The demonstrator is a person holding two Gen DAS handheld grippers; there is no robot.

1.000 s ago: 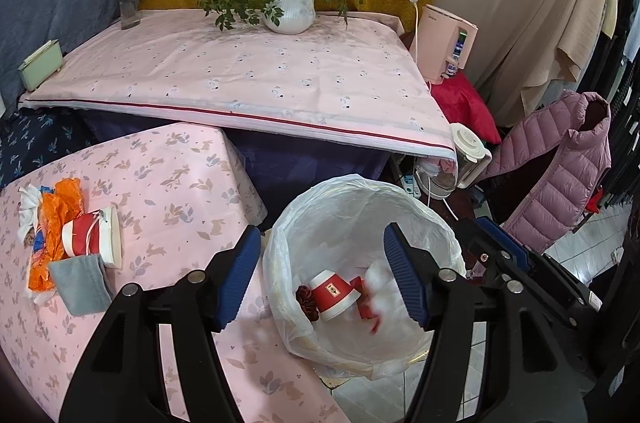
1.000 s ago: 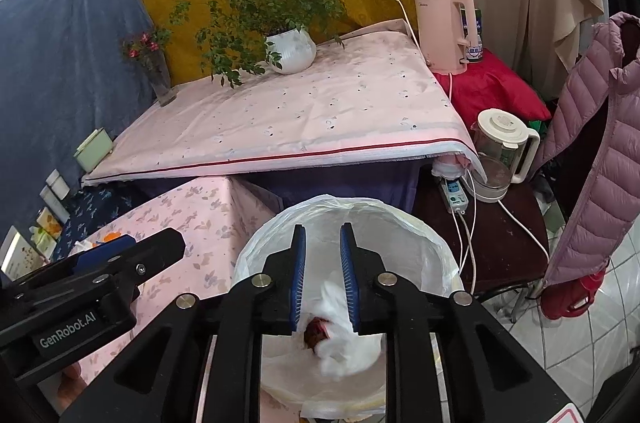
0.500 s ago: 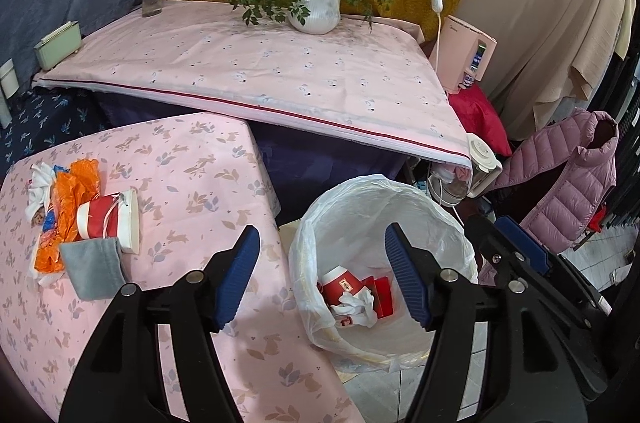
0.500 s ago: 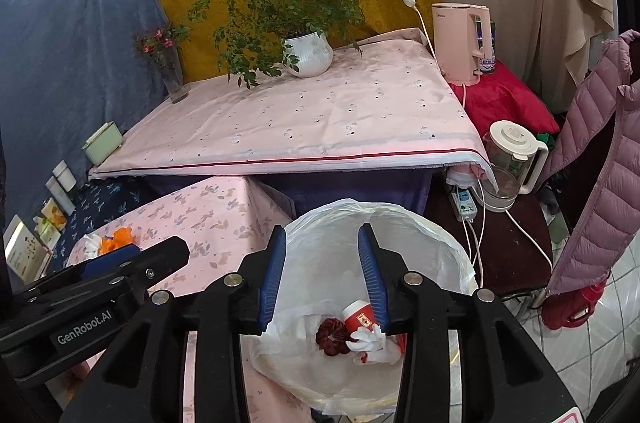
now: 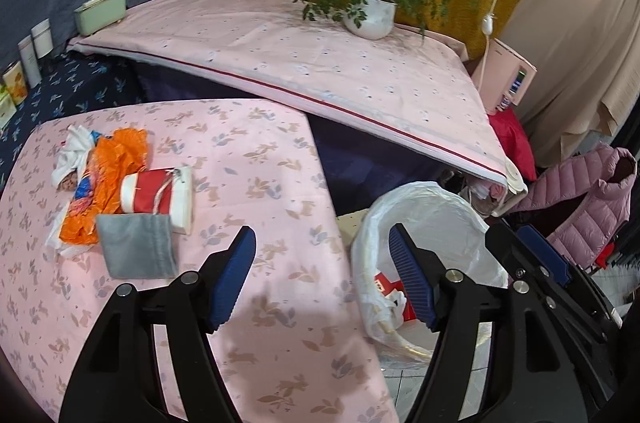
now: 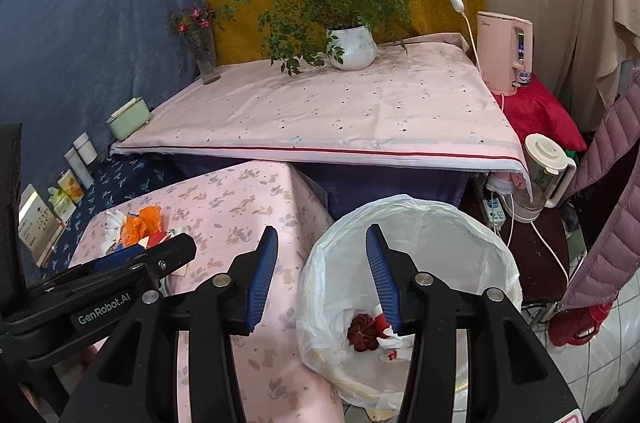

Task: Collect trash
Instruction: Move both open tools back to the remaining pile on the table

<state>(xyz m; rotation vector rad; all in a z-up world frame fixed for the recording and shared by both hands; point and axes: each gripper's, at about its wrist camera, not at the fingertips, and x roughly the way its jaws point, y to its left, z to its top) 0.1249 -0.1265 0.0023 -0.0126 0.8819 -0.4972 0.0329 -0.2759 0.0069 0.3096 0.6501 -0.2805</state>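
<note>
Presently, both the left gripper (image 5: 322, 273) and the right gripper (image 6: 322, 277) are seen with ribbed fingers spread, empty. Crinkled orange wrapper (image 5: 106, 179) is noted on the desk (image 5: 248, 159); the bin's (image 6: 412, 263) translucent liner is slack.

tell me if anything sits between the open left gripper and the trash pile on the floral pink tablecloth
Nothing visible does. The left gripper hangs open over bare floral pink tablecloth. The flat grey fabric pouch is the nearest piece, with the red-and-white paper cup and crumpled orange plastic wrapper behind it.

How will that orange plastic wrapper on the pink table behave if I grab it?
The orange wrapper looks thin and crumpled, so it will probably be floppy and very light. It lies partly under the red paper cup and beside the grey pouch, so pulling may drag those along.
</note>
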